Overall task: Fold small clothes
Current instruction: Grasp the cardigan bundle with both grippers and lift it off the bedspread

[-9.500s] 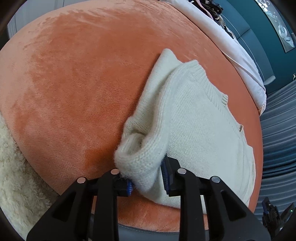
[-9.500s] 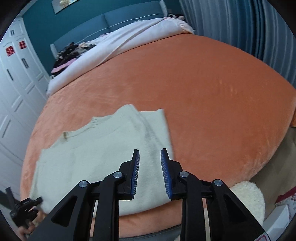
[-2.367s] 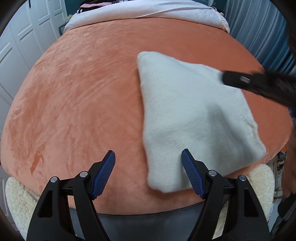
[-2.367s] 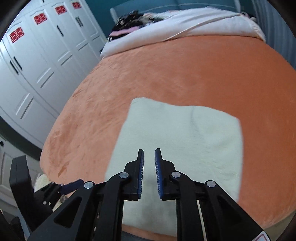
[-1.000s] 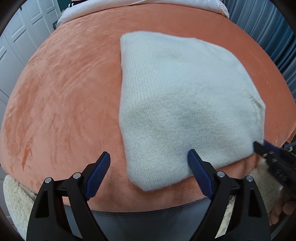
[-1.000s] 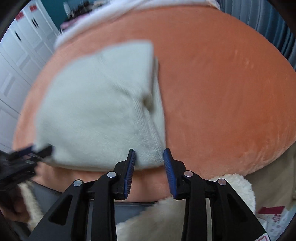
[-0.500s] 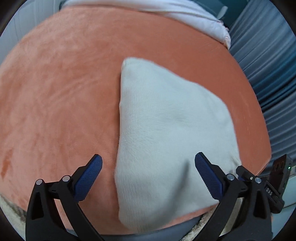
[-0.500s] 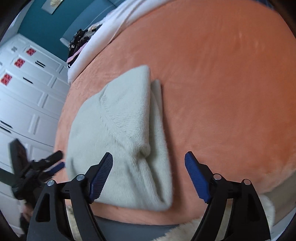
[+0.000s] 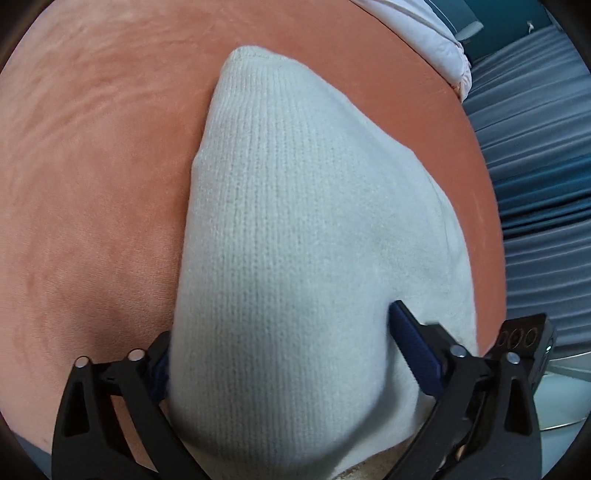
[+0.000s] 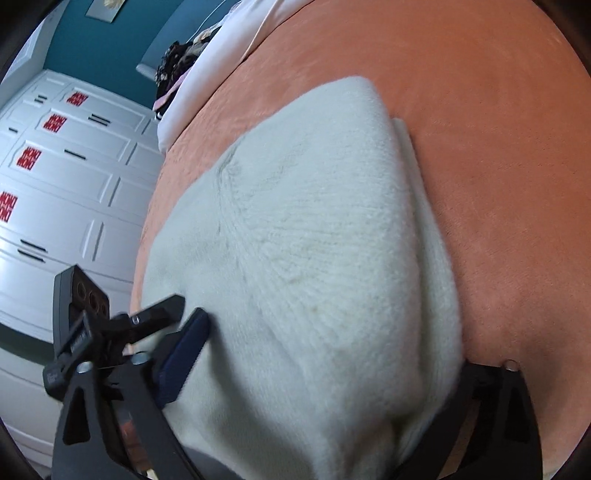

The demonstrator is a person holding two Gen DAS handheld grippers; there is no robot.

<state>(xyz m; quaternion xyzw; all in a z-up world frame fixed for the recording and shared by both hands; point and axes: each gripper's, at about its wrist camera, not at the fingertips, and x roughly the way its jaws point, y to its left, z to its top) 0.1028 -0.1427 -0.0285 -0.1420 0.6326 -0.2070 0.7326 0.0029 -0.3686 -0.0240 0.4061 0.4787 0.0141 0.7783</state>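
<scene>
A cream knit sweater, folded into a thick rectangle, lies on the orange plush bed. My left gripper is wide open, its jaws straddling the sweater's near left edge, one finger on top and one hidden beside it. In the right wrist view the sweater fills the centre. My right gripper is wide open and straddles its near right edge; the right finger is partly hidden by the knit. The left gripper also shows there at the lower left.
White bedding and dark clothes lie at the bed's far end. White wardrobe doors stand on the left, blue curtains on the right. The bed's near edge is right under both grippers.
Both grippers have moved forward and down onto the folded sweater, so its near edge now sits between each pair of open jaws. The sweater has stayed in place.
</scene>
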